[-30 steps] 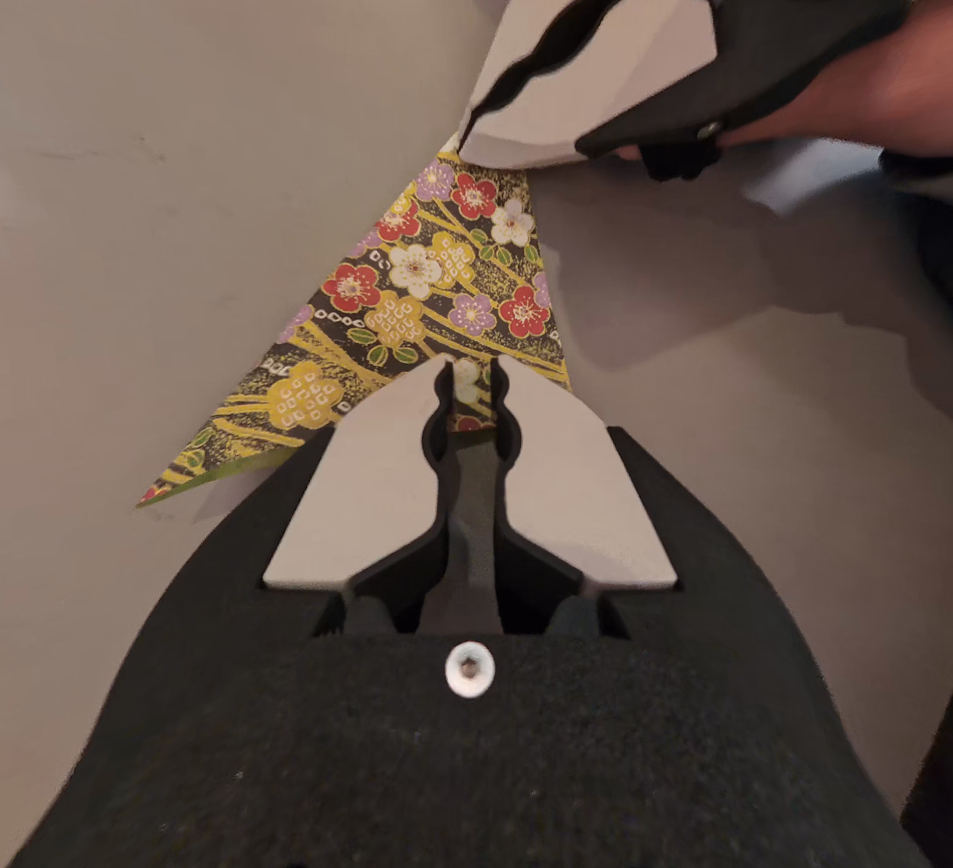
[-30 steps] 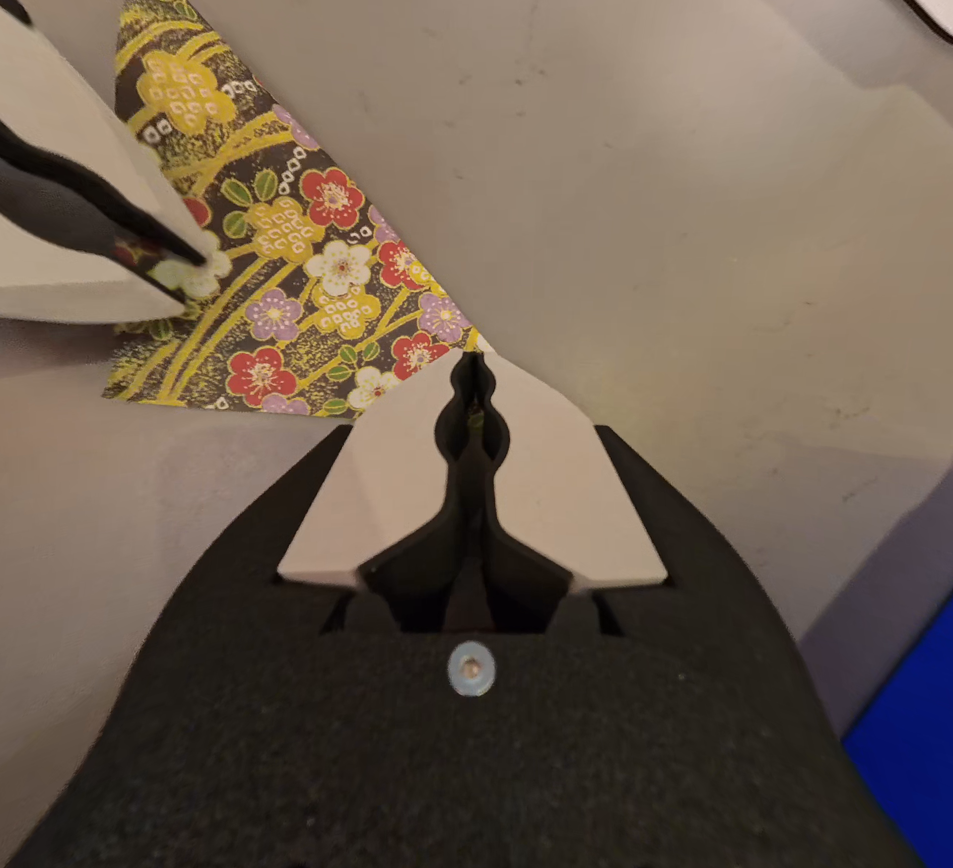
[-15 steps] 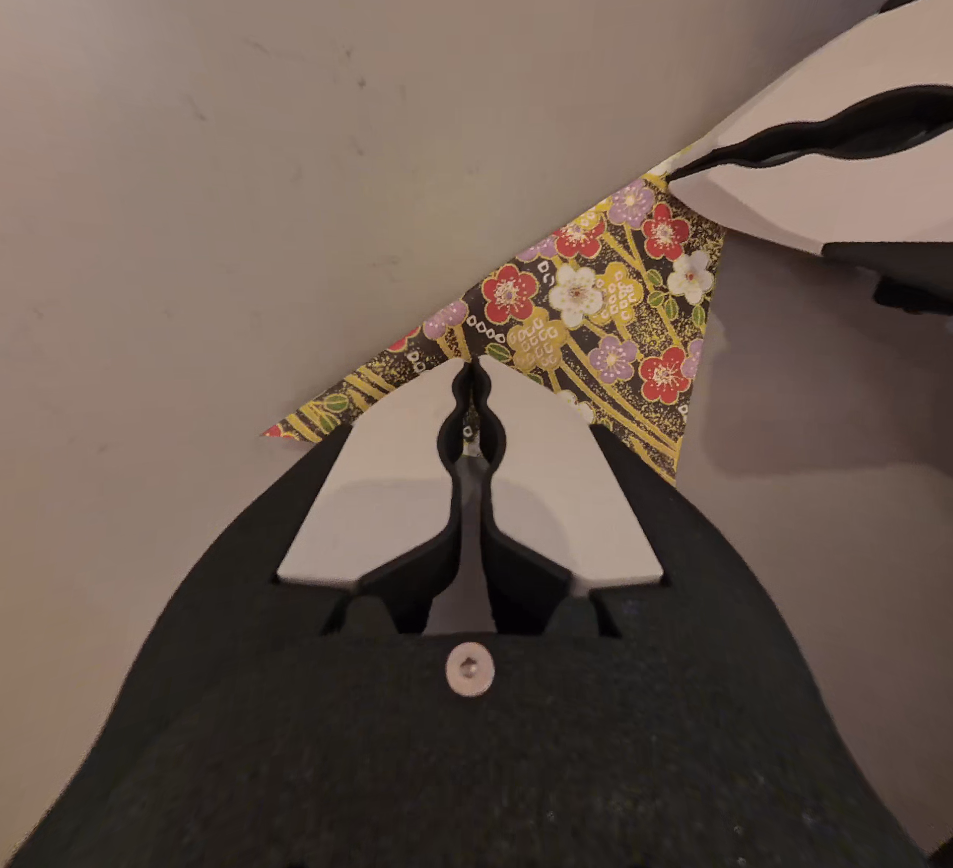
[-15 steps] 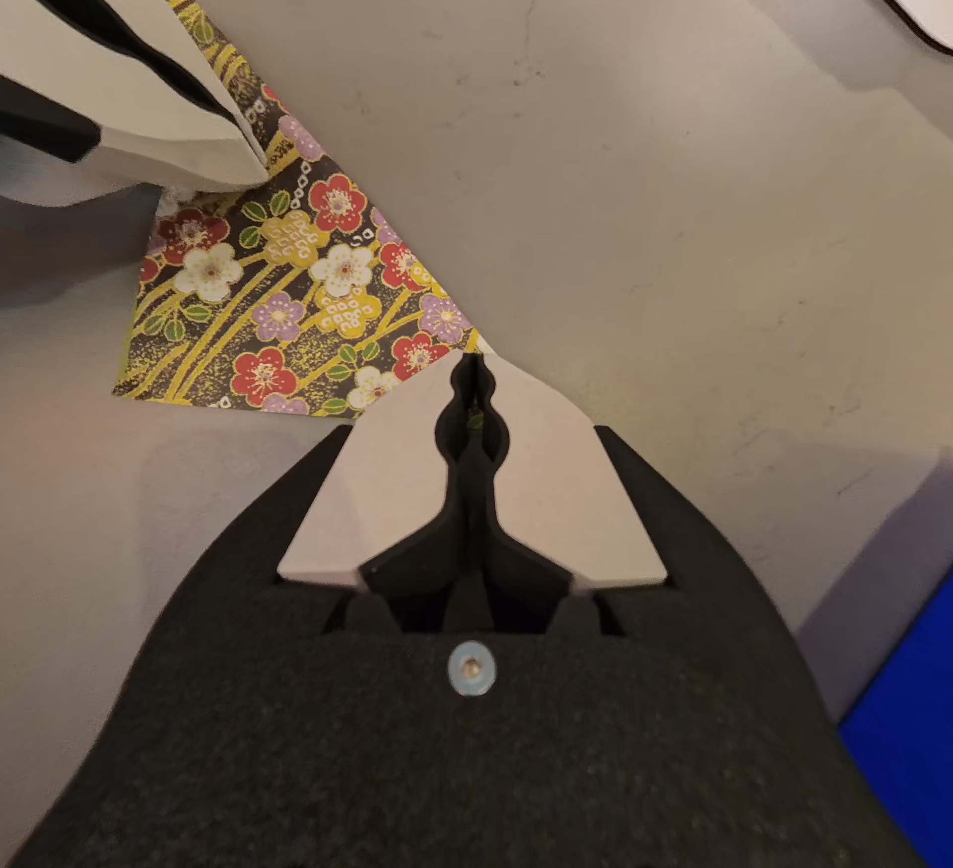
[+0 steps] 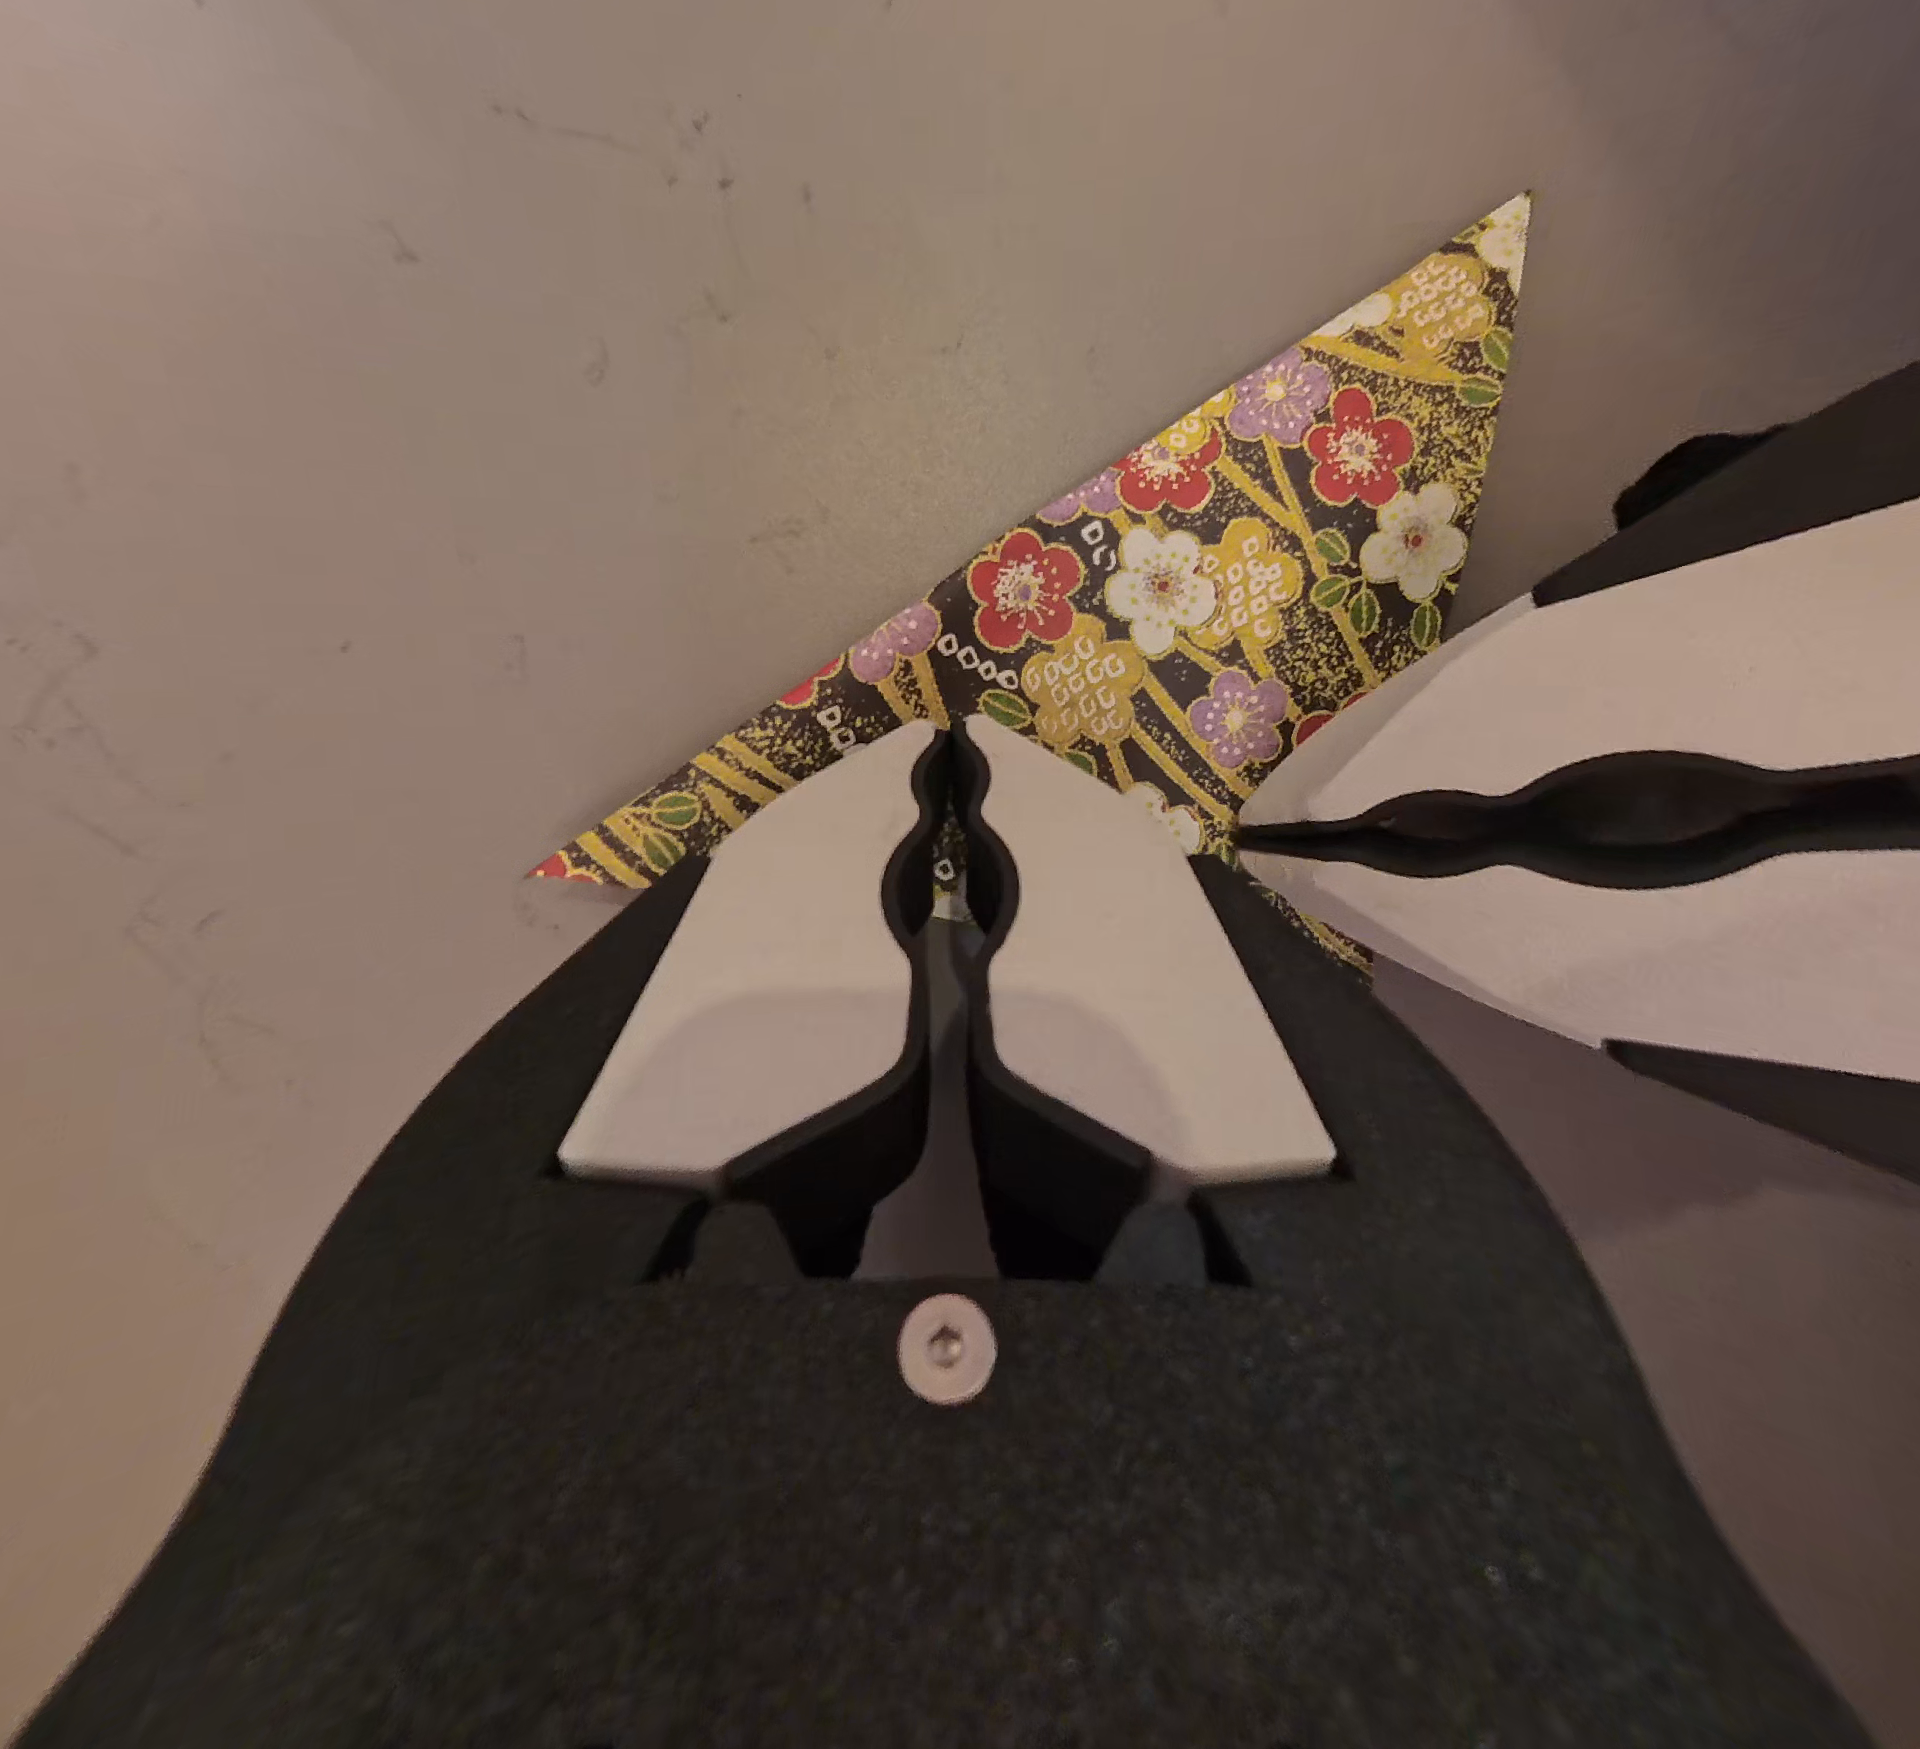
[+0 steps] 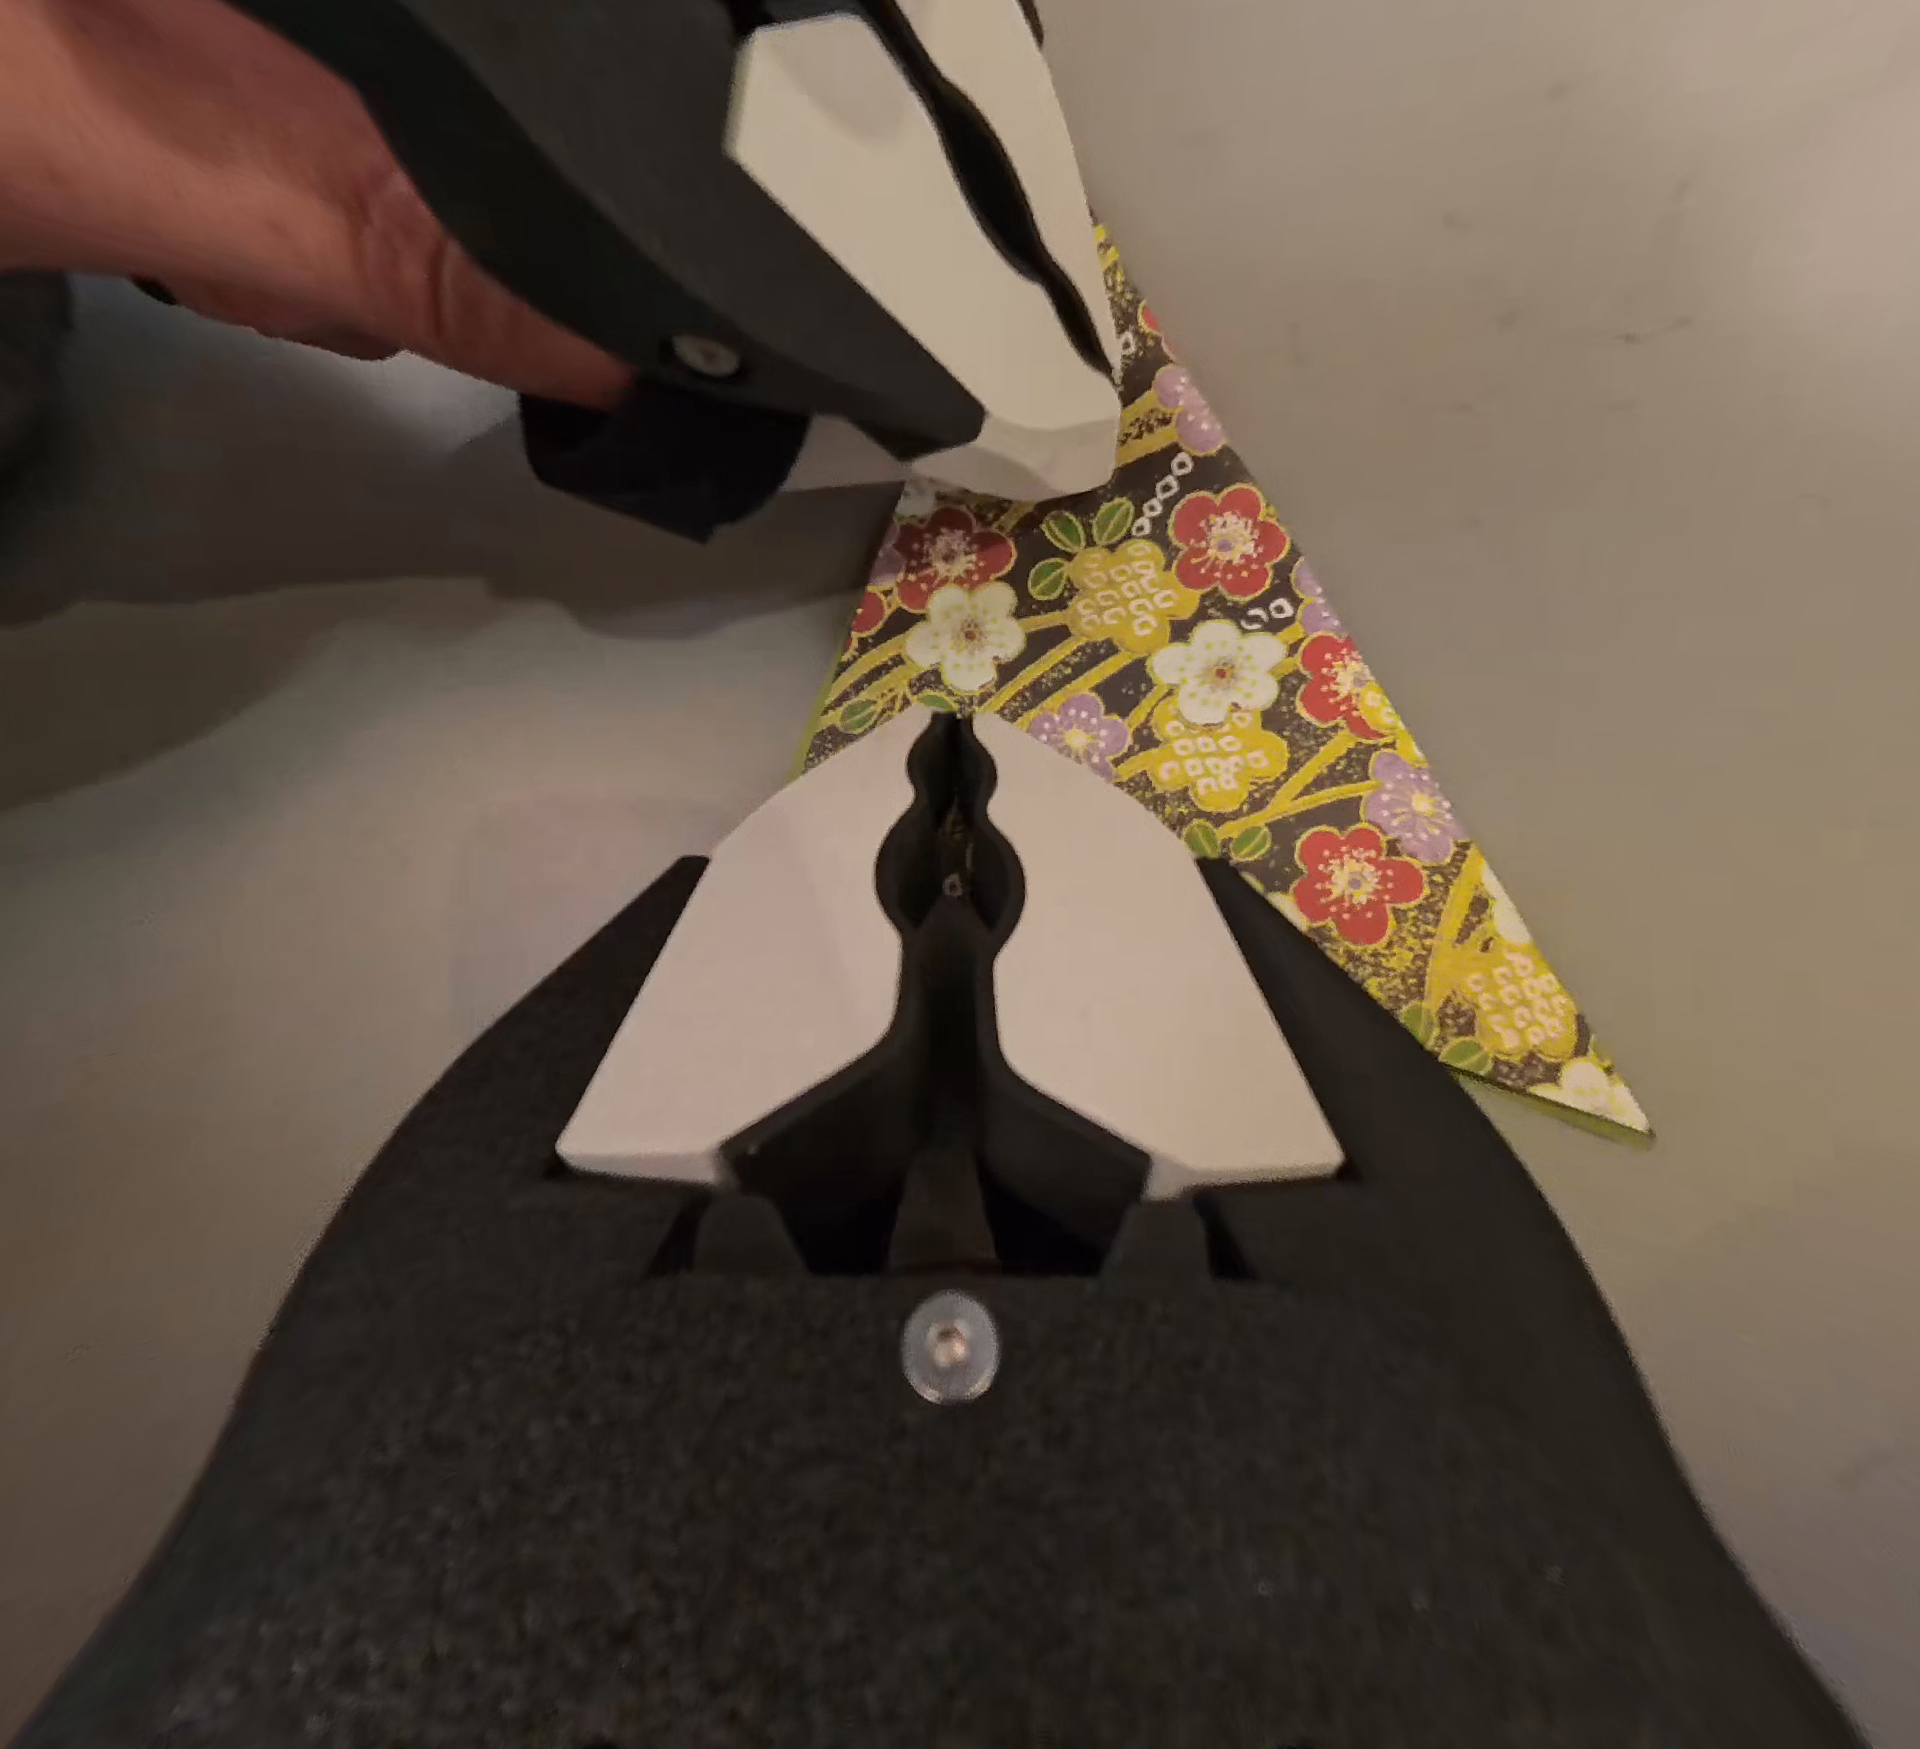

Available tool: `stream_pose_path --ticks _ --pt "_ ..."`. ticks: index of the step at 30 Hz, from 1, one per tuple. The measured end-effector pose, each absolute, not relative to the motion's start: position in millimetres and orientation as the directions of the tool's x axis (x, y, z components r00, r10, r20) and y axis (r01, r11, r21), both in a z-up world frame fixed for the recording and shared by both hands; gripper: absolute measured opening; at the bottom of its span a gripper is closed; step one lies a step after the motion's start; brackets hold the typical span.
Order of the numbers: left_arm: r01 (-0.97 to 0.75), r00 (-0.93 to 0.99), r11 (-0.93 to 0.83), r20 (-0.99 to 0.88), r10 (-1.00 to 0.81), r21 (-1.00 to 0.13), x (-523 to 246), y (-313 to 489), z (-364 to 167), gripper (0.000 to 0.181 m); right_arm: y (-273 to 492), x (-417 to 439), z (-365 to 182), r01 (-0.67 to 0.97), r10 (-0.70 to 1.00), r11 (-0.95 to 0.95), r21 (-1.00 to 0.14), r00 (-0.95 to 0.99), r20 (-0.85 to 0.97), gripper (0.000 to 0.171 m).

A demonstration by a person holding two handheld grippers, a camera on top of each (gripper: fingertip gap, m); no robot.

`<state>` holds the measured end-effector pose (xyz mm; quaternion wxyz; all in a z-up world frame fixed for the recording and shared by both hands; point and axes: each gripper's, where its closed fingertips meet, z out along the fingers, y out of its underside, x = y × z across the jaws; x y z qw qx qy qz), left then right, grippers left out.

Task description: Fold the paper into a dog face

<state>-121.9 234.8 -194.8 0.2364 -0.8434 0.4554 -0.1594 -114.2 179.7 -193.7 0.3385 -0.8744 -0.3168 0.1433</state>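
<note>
Left gripper (image 5: 953, 743) in its own wrist view: fingers pressed together w/ tips resting on the paper (image 5: 1195, 577), near the middle of the long edge. Looks like pressing down rather than pinching a layer, but can't tell for sure. Paper is a flower-print triangle lying flat on the pale table (image 5: 520, 349); long edge runs lower-left to upper-right, one sharp corner far upper right, the other poking out just left of the fingers. Right gripper (image 5: 1247, 832) comes in from the right, fingers closed, tip touching the paper just beside the left one.

Right wrist view: right gripper (image 6: 953, 725) closed, tip at the short edge of the paper (image 6: 1226, 660), which spreads ahead and to the right; long axis runs upper-left to lower-right, ending in a sharp corner at lower right w/ a thin green underside edge showing. Left gripper (image 6: 1101, 369) sits beyond, closed, tip down on the paper; a hand (image 6: 208, 172) holds it.

Judgement: only the triangle fold is done, ears not folded yet. Right gripper is nearer the free lower-right corner, so that corner is likely its to take, w/ the left pinning the middle.
</note>
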Motion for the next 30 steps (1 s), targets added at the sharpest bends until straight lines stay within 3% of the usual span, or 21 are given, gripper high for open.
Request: stream_pose_path --ticks 6,22,30 --pt "-0.699 0.491 -0.408 0.022 -0.871 -0.587 -118.2 235.8 -188.2 0.000 179.2 -114.3 -194.1 0.441 0.638 -0.593 -0.673 0.768 -0.059 0.000" --pt "-0.659 0.598 -0.477 -0.021 -0.801 -0.582 -157.4 278.5 -194.2 0.000 178.7 -115.1 -194.2 0.420 0.604 -0.608 -0.674 0.795 -0.049 0.001" --pt "-0.701 0.487 -0.280 -0.153 -0.860 -0.655 -176.4 287.2 -176.1 0.000 178.7 -115.1 -193.9 0.412 0.603 -0.615 -0.672 0.795 -0.064 0.000"
